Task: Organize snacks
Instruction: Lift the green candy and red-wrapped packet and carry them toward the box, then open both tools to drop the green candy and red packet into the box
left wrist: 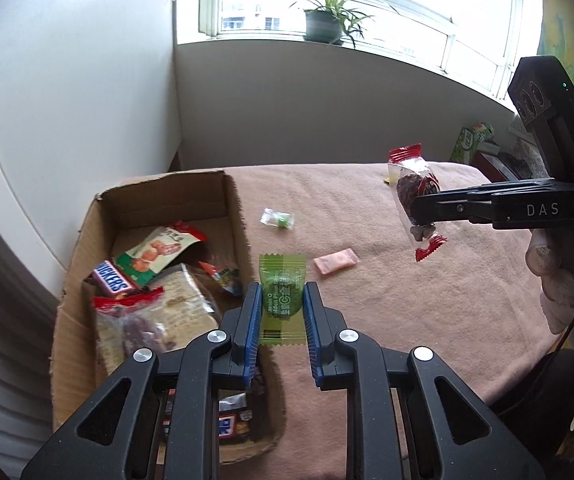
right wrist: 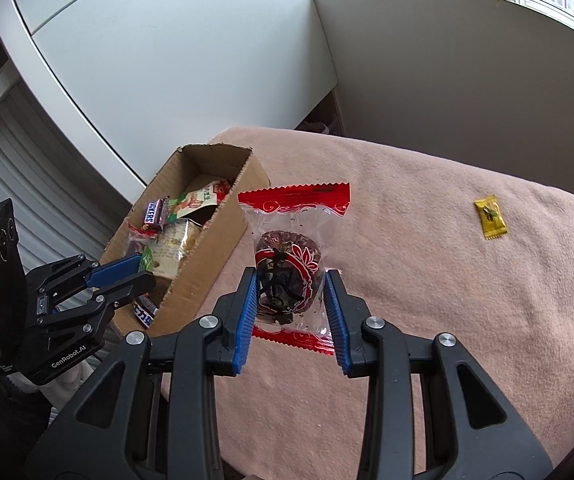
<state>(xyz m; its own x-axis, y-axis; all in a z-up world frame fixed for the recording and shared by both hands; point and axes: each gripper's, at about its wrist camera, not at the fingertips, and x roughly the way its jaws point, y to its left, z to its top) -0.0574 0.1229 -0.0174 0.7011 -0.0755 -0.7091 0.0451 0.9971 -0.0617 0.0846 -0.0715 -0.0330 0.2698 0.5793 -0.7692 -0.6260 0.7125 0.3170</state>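
Observation:
My left gripper (left wrist: 283, 300) is shut on a green plum candy packet (left wrist: 282, 298), held in the air just right of the cardboard box (left wrist: 233, 200). The box holds several snacks, a Snickers bar (left wrist: 113, 278) among them. My right gripper (right wrist: 290, 292) is shut on a clear packet with red ends and a dark cake inside (right wrist: 289, 256), lifted above the pink cloth. In the left wrist view that packet (left wrist: 413, 196) hangs from the right gripper (left wrist: 427, 208) at the right. In the right wrist view the left gripper (right wrist: 139, 272) hovers by the box (right wrist: 207, 264).
On the pink cloth (left wrist: 407, 300) lie a small clear candy with a green sweet (left wrist: 278, 218), a pink sachet (left wrist: 334, 263) and a yellow candy (right wrist: 490, 218). A green carton (left wrist: 469, 144) stands at the far right edge. A white cupboard and wall rise behind the box.

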